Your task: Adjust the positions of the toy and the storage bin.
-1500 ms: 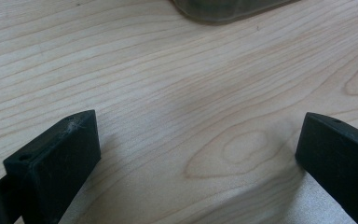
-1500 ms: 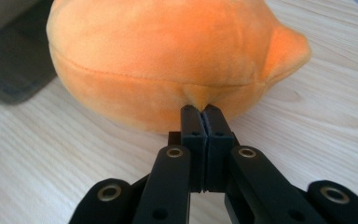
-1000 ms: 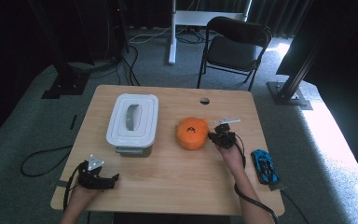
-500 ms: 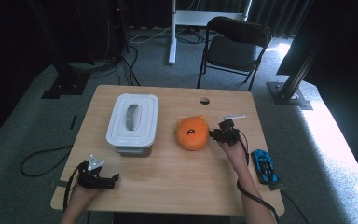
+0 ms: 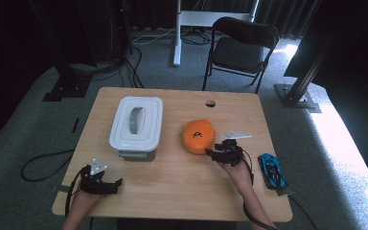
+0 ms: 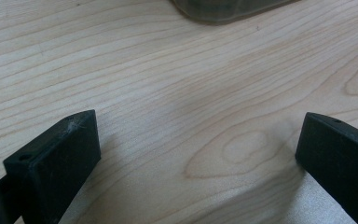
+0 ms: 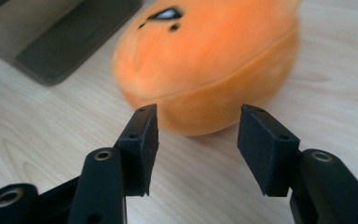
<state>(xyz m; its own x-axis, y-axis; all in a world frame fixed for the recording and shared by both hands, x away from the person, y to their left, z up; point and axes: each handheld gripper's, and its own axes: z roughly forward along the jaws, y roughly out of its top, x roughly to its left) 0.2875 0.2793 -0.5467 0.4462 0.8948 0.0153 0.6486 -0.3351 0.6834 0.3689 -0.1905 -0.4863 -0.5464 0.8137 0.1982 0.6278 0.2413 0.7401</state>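
The soft round orange plush toy (image 7: 205, 65) is being left on the wooden table (image 7: 42, 154) just ahead of the right gripper (image 7: 198, 142), whose jaws have just been opening with nothing between them, maybe for a grab, while the left gripper (image 6: 191, 154) is being held wide open over bare wood.

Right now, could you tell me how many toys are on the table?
2: an orange plush toy mid-table beside the lidded white container, and a blue toy car near the right edge.
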